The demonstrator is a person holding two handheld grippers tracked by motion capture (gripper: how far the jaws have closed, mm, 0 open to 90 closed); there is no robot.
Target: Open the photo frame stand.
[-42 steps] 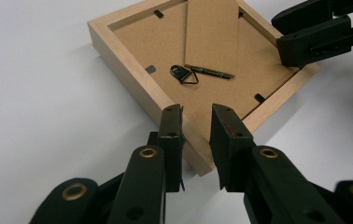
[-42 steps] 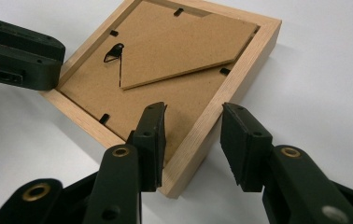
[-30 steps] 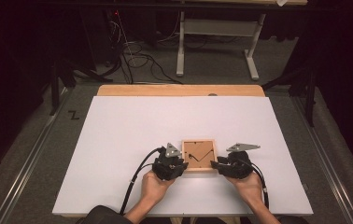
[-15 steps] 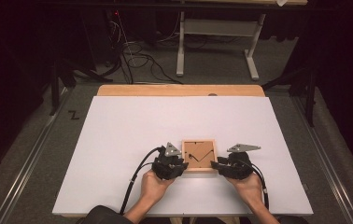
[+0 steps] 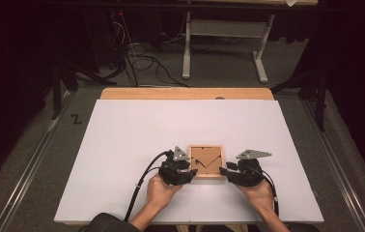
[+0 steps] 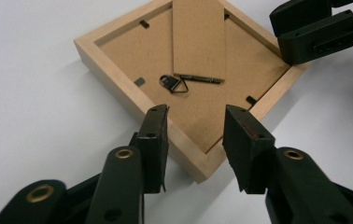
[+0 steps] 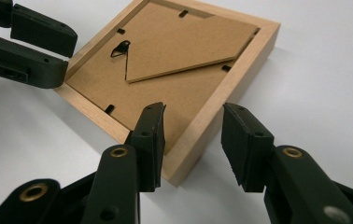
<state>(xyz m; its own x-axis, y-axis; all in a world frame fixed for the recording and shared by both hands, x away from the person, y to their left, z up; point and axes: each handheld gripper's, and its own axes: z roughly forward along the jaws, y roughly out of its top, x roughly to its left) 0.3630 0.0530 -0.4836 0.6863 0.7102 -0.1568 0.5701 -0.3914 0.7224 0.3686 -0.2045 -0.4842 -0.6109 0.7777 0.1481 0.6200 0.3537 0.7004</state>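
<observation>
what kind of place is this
Probably a lab or recording studio rather than a home: a white-topped table ringed by black curtains, loose cables on grey carpet, and a white metal desk frame behind.

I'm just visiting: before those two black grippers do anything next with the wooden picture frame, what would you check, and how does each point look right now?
1. Picture frame lies flat, back side up, on the white table: ok.
2. Left gripper jaws have just been opening; a frame corner lies between them, pads not pressing: ok.
3. Right gripper jaws apart, straddling another corner without pressing: ok.
4. Folding stand panel lies flat on the backing: ok.
5. Small metal hanger undamaged: cannot tell.
</observation>
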